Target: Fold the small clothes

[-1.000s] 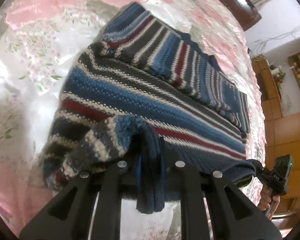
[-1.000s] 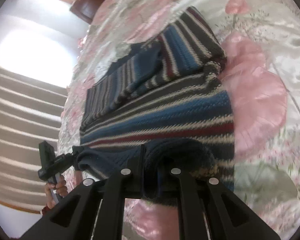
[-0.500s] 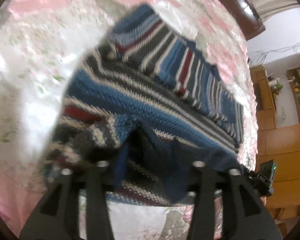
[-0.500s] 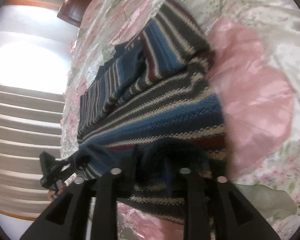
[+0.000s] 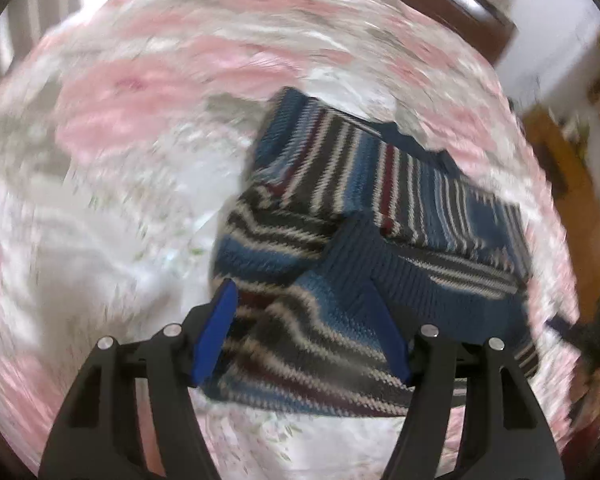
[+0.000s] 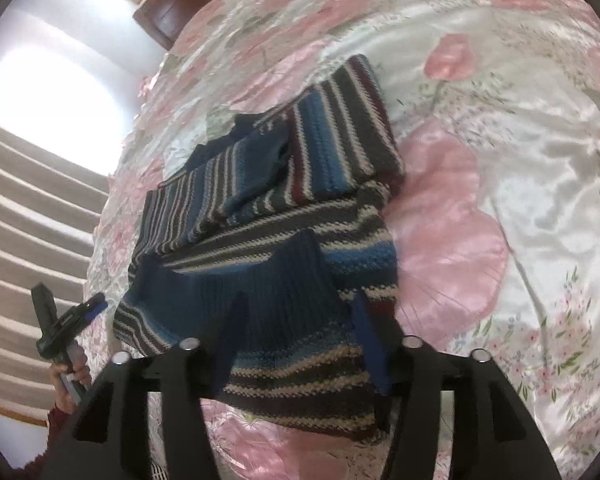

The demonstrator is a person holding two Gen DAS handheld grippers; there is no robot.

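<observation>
A bed covered by a shiny bedspread (image 6: 452, 240) with big pink flowers fills most of both views; in the left wrist view it (image 5: 148, 128) is smeared by motion blur. A dark wooden headboard (image 6: 160, 20) stands at the far edge of the bed, with a bright window (image 6: 56, 92) beyond it and pale horizontal bands below that window.

The striped sweater (image 6: 284, 240) lies flat on the bedspread, about the middle of the bed, knitted in blue, grey, cream and dark red. Its sleeves are folded across the body, and its near hem is turned up over the body, so that a plain dark blue ribbed band (image 6: 236, 292) lies on top of the stripes. The same sweater (image 5: 340, 248) shows in the left wrist view, with the ribbed band (image 5: 420, 280) lying across its middle.

The right gripper (image 6: 296, 340) hangs just over the near edge of the sweater; its two blue-padded fingers (image 6: 370, 344) are spread wide, with knit seen between them but nothing clamped. The left gripper (image 5: 308, 332) is likewise over the near edge of the sweater, its blue fingers (image 5: 216, 328) wide apart and holding nothing.

In the right wrist view the left gripper (image 6: 70, 320) shows off the sweater's left corner, held by a hand (image 6: 70, 372) with a dark red sleeve (image 6: 60, 432) below it. At the right edge of the left wrist view a dark blurred shape, too smeared to read, sits beside the sweater's corner.
</observation>
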